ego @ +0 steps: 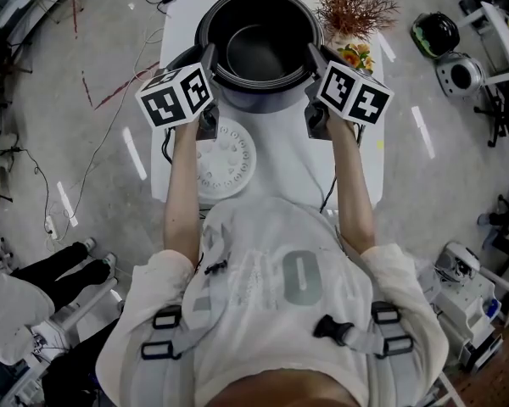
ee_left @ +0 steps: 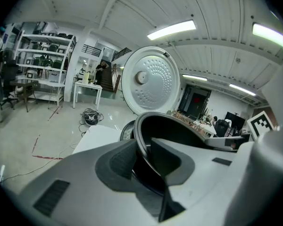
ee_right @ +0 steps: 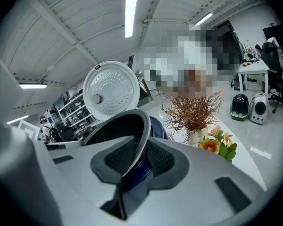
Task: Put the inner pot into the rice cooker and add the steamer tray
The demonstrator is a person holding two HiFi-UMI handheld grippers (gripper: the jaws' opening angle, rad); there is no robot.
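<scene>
The black inner pot point(ego: 263, 49) sits within the dark rice cooker point(ego: 263, 103) at the far end of the white table point(ego: 366, 164). My left gripper point(ego: 210, 59) is shut on the pot's left rim and my right gripper point(ego: 316, 56) on its right rim. In the left gripper view the pot's rim point(ee_left: 140, 140) runs between the pads of the left gripper point(ee_left: 144, 154). The right gripper view shows the pot's rim point(ee_right: 137, 140) between the pads of the right gripper point(ee_right: 139, 157), above the cooker's blue body point(ee_right: 158, 126). The white perforated steamer tray point(ego: 226, 161) lies on the table below my left gripper.
The cooker's lid point(ee_left: 150, 81) stands open behind the pot. A vase of dried twigs and flowers point(ego: 352, 11) stands right of the cooker, close to my right gripper. Other cookers point(ego: 458, 70) sit on the floor to the right. Cables trail on the floor at left.
</scene>
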